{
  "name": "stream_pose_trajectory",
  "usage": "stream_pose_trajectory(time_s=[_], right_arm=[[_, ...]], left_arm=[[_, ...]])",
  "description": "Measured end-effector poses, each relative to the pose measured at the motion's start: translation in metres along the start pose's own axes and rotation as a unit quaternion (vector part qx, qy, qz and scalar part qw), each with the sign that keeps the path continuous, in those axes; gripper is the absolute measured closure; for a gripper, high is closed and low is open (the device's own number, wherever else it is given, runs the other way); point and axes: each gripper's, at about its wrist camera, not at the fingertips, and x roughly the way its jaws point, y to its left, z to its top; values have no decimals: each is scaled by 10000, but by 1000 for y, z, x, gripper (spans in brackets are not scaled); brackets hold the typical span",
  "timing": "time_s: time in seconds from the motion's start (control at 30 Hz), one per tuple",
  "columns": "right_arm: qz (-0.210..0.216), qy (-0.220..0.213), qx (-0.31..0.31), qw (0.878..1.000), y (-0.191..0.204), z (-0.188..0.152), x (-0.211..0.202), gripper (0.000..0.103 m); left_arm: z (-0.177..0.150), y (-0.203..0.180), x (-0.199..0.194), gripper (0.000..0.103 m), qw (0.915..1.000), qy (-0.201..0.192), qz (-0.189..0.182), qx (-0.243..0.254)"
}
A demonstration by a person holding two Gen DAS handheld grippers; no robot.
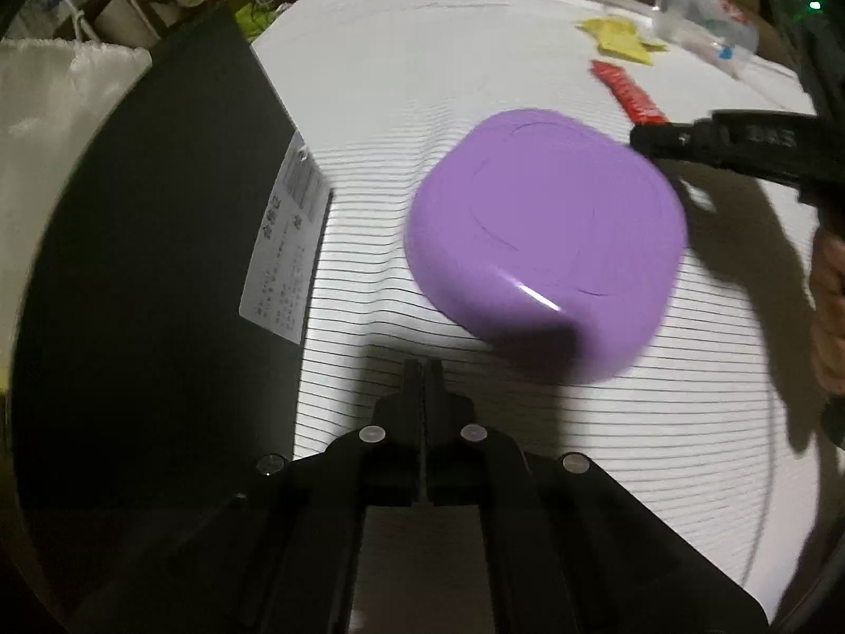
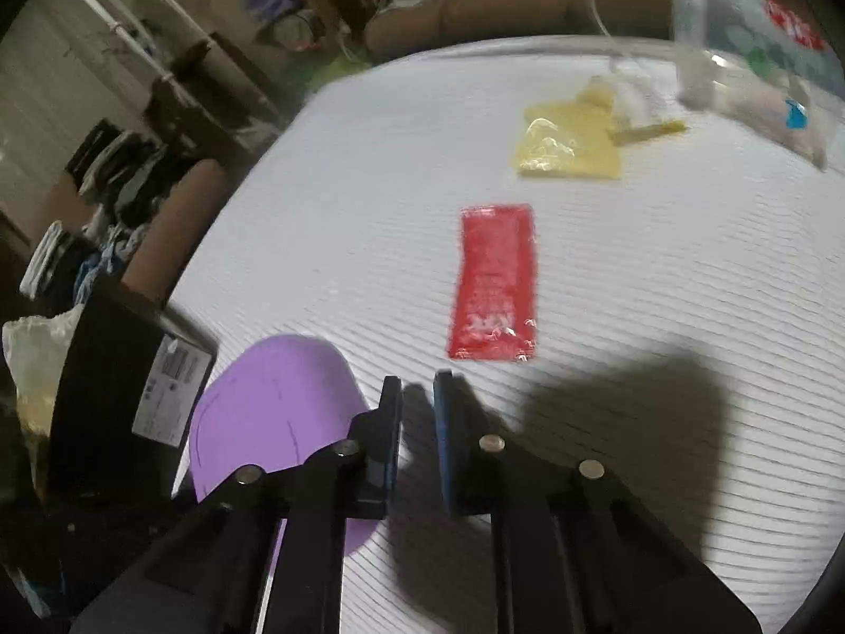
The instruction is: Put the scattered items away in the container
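Purple bowl (image 1: 546, 243), inverted, at 1 o'clock of closed, empty left gripper (image 1: 423, 370); right gripper (image 2: 417, 385) slightly parted, empty.

On the tabletop (image 2: 607, 370), the sachet (image 2: 494, 282) lies beyond my bowl (image 2: 274, 412); packets (image 2: 570, 142) and cup (image 2: 750, 53) behind the sachet.

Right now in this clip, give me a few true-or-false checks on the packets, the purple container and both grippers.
1. The red sauce packet lies flat on the white striped cloth. True.
2. The purple container already holds the yellow packet. False: the packet lies on the cloth beside the clear plastic cup.
3. The left gripper is shut and empty. True.
4. The right gripper grips the red sauce packet. False: its jaws stand slightly apart, empty, short of it.
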Motion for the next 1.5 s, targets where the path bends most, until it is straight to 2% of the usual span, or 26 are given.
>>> stream_pose_trajectory(time_s=[0.03, 0.07, 0.13, 0.2, 0.23, 0.27, 0.3, 0.33, 0.37, 0.43, 0.47, 0.53, 0.6, 0.63, 0.67, 0.73, 0.8, 0.9, 0.97, 1.07, 1.17, 1.3, 1.37, 1.43, 1.5], right_arm=[[376, 231, 22, 9990, 2, -2, 4, 94], [595, 378, 78, 9975, 3, -5, 7, 100], [977, 525, 268, 9935, -1, -10, 6, 101], [1643, 593, 703, 9821, -14, -14, 0, 101], [2192, 536, 900, 9700, -19, -13, -6, 101], [2610, 565, 1011, 9584, -18, -11, -7, 101], [2778, 599, 989, 9537, -12, -11, -9, 101], [2640, 618, 706, 9600, 3, -12, -13, 101], [2539, 675, 499, 9636, 15, -14, -12, 101], [2466, 873, 300, 9647, 35, -20, -7, 101], [2287, 890, 138, 9693, 44, -21, -6, 101], [1710, 722, -82, 9826, 51, -20, -10, 100], [996, 284, -262, 9943, 42, -18, -24, 100], [373, 12, -461, 9982, 37, -16, -33, 100], [-147, -98, -594, 9981, 31, -16, -34, 100], [-681, 15, -716, 9951, 26, -19, -28, 100], [-873, 209, -775, 9929, 22, -24, -16, 100], [-702, 311, -918, 9928, 23, -32, -12, 100], [-350, 513, -875, 9942, 24, -33, -10, 100], [-221, 574, -890, 9941, 27, -37, -9, 101], [328, 715, -433, 9960, 10, -41, -12, 101], [1141, 549, 26, 9919, 4, -37, -23, 101], [1690, 309, 188, 9850, 14, -26, -31, 101], [2269, 306, 198, 9732, 26, -21, -37, 101], [2121, 377, -146, 9764, 55, -23, -32, 101]], left_arm=[[2, -1, 1, 102, 10000, 15, 5, 21], [5, -1, 2, 103, 9999, 34, 98, 39], [7, 2, 4, 103, 9998, 14, 174, 1], [7, 2, 5, 103, 9998, 15, 180, -46], [8, 1, 5, 103, 9999, 6, 134, -65], [8, 0, 4, 103, 9999, 3, -96, -124], [10, -1, 3, 103, 9989, 46, -406, -219], [11, -4, 3, 103, 9971, 91, -696, -310], [11, -7, 2, 103, 9964, 92, -771, -333], [11, -18, 1, 103, 9986, 1, -510, -156], [11, -16, 1, 103, 9988, -4, -459, -139], [14, -15, 1, 103, 9991, 20, -396, -125], [16, -16, 3, 103, 9994, 32, -320, -125], [14, -17, 4, 103, 9995, 30, -292, -121], [14, -18, 5, 103, 9996, 25, -271, -109], [13, -23, 5, 103, 9997, 1, -222, -50], [14, -26, 6, 103, 9998, -18, -196, -19], [12, -24, 6, 103, 9997, -11, -241, -42], [10, -21, 6, 103, 9996, -5, -276, -65], [-2, -10, -2, 103, 9996, -20, -266, -74], [-3, -5, -1, 103, 9998, -32, -150, -124], [-5, 4, -2, 103, 9996, 4, -92, -252], [-5, 5, -2, 103, 9995, 18, -107, -286], [-3, 1, -2, 103, 9989, 9, -373, -291], [-3, -4, -3, 103, 9979, 30, -552, -338]])
